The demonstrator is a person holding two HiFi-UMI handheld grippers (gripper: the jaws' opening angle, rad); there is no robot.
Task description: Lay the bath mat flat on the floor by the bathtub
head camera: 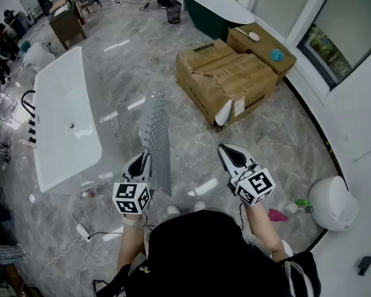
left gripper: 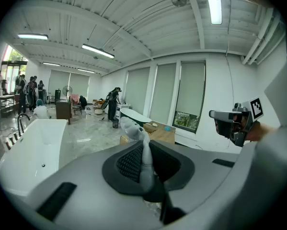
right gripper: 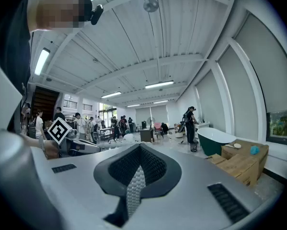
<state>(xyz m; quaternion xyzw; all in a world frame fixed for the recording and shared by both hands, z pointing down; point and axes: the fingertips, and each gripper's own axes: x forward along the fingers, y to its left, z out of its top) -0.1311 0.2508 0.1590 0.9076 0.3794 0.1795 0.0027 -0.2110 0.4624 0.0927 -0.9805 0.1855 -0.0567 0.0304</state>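
Observation:
A grey, knobbly bath mat (head camera: pixel 155 135) hangs folded and upright in the air, pinched at its lower edge by my left gripper (head camera: pixel 142 164). In the left gripper view the mat (left gripper: pixel 133 131) rises from between the shut jaws of the left gripper (left gripper: pixel 145 161). The white bathtub (head camera: pixel 64 122) stands on the marble floor to the left of the mat. My right gripper (head camera: pixel 230 154) is held beside it at the right, shut with nothing in it. In its own view the right gripper (right gripper: pixel 136 176) has its pads pressed together.
Two big cardboard boxes (head camera: pixel 228 79) sit ahead to the right, with a dark green tub (head camera: pixel 213 8) behind them. A white rounded fixture (head camera: pixel 332 203) and small bottles (head camera: pixel 303 204) lie at the right wall. A power strip with cable (head camera: pixel 83 231) lies near my feet. People stand far back.

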